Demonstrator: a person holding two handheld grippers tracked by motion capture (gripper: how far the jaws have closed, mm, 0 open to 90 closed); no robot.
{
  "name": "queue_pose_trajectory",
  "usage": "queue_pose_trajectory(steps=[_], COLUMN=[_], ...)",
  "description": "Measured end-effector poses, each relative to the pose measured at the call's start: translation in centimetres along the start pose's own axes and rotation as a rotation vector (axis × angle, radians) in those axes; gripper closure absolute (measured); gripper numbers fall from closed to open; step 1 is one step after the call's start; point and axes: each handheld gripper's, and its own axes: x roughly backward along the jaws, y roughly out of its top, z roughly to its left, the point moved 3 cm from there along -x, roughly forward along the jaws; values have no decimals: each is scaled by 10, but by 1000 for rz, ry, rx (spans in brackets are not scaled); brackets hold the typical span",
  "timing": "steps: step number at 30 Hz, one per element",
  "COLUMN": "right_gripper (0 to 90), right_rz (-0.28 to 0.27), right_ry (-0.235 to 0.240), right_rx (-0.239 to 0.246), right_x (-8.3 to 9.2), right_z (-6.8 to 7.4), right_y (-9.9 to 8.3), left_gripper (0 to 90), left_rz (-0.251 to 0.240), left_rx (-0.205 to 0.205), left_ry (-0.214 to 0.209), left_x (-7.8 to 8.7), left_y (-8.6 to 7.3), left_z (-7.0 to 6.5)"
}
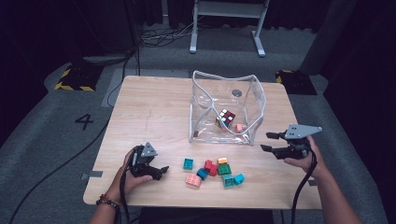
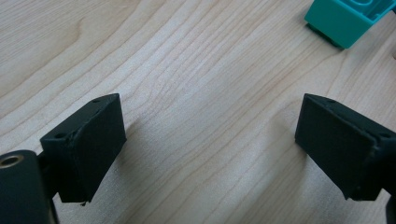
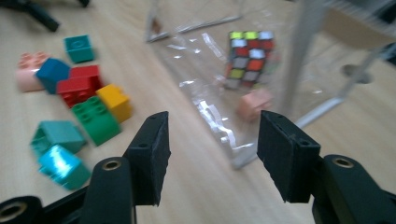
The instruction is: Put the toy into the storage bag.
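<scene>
Ahead and to the left of the right gripper (image 1: 268, 141): a clear plastic bag (image 1: 254, 100) standing open on the table (image 1: 154, 107), walls slumped and creased. Inside, on the bag's floor: a puzzle cube (image 1: 226, 117) with mixed colour faces and, just beside it on the side nearer the right gripper, a small pink brick (image 1: 239, 127). Seen through the bag's wall in the right gripper view: same cube (image 3: 247, 58), same pink brick (image 3: 254, 103), just beyond the gap between the jaws.

Right gripper held above the table's right edge, jaws spread with nothing between them, pointing toward the bag's near corner. Left gripper (image 1: 161, 171) low over the table, jaws spread wide over bare wood (image 2: 205, 116), nothing pinched.

Between the two grippers, outside the bag: a loose cluster of bricks (image 1: 212, 171) on the table. Nearest the left gripper: a teal brick (image 1: 188, 163), well clear of the jaws, its corner (image 2: 343, 21) at the top right of the left gripper view. Further along: a pink studded brick (image 1: 193, 180), a blue brick (image 1: 202, 173), a red brick (image 1: 211, 167), a yellow brick (image 1: 222, 161) touching a green brick (image 1: 224, 169), then two teal and turquoise ones (image 1: 232, 179) closest to the right gripper.

Table of pale wood grain. Beyond it: grey carpet (image 1: 42, 140), a painted number four (image 1: 84, 121), black cables (image 1: 116, 79), yellow-and-black floor markers (image 1: 74, 77), white frame legs (image 1: 229, 28), darkness around.
</scene>
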Motion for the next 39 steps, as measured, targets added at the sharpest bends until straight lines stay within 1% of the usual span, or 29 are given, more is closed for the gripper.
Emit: queue_pose_trajectory(steps=[1, 3, 7, 9, 10, 11, 12, 13, 14, 17, 18, 19, 20, 21, 22, 24, 25, 26, 27, 28, 30, 31, 32, 33, 34, 35, 36, 37, 39], right_gripper=[445, 453, 450, 441, 424, 417, 415, 406, 399, 391, 392, 403, 425, 428, 429, 432, 434, 439, 446, 457, 503, 522, 533, 560, 568, 570, 574, 576, 579], right_rz=[3, 7, 32, 41, 44, 49, 44, 43, 42, 60, 62, 68, 67, 70, 78, 88, 95, 89, 94, 95, 78, 80, 87, 89, 85, 83, 78, 83, 75], right_ry=[21, 45, 131, 164, 183, 206, 217, 243, 264, 301, 306, 305, 312, 319, 322, 326, 336, 348, 355, 358, 367, 371, 365, 365, 367, 364, 364, 359, 355], right_rx=[7, 16, 67, 83, 80, 102, 114, 126, 128, 147, 150, 138, 145, 133, 148, 146, 128, 139, 136, 135, 124, 121, 126, 119, 121, 133, 131, 115, 126], right_x=[-3, -8, -17, -21, -23, -26, -28, -30, -32, -41, -44, -47, -50, -51, -55, -59, -60, -62, -64, -65, -69, -70, -71, -72, -73, -73, -73, -71, -71], right_z=[5, 14, 37, 46, 51, 56, 60, 64, 68, 77, 78, 79, 79, 80, 80, 82, 84, 84, 86, 86, 85, 85, 84, 84, 84, 83, 83, 83, 81], right_y=[-4, -10, -22, -26, -28, -30, -31, -33, -34, -37, -38, -39, -40, -41, -42, -43, -43, -43, -43, -44, -44, -45, -46, -47, -48, -49, -49, -50, -51], left_gripper=[87, 87, 87, 87, 87, 87, 87, 87, 87, 87, 87, 87, 87, 87, 87, 87, 87, 87, 87, 87, 87, 87, 87, 87, 87, 87, 87, 87, 87], left_rz=[0, -1, 0, 2, 1, 0, 1, 0, 1, -1, 2, 0, 2, 2, 0, 1, -1, -1, -1, 0, -1, 1, 1, -1, -1, 1, 2, 2, 1], left_rx=[0, 1, 0, 2, 3, -1, 3, 0, 2, 0, 2, 2, 2, 2, 2, 3, 1, 1, 1, 0, 1, 3, 1, 1, 0, 3, 3, 3, 3], left_ry=[0, 2, 3, 3, 3, 2, 3, 3, 2, 2, 3, 2, 3, 3, 2, 3, 2, 2, 2, 2, 2, 2, 2, 2, 2, 2, 2, 2, 2], left_x=[0, 0, 0, 0, 0, 0, 0, 0, 0, 0, 0, 0, 0, 0, 0, 0, 0, 0, 0, 0, 0, 0, 0, 0, 0, 0, 0, 0, 0], left_y=[0, 0, 0, 0, 0, 0, 0, 0, 0, 0, 0, 0, 0, 0, 0, 0, 0, 0, 0, 0, 0, 0, 0, 0, 0, 0, 0, 0, 0], left_z=[0, 0, 0, 0, 0, 0, 0, 0, 0, 0, 0, 0, 0, 0, 0, 0, 0, 0, 0, 0, 0, 0, 0, 0, 0, 0, 0, 0, 0])
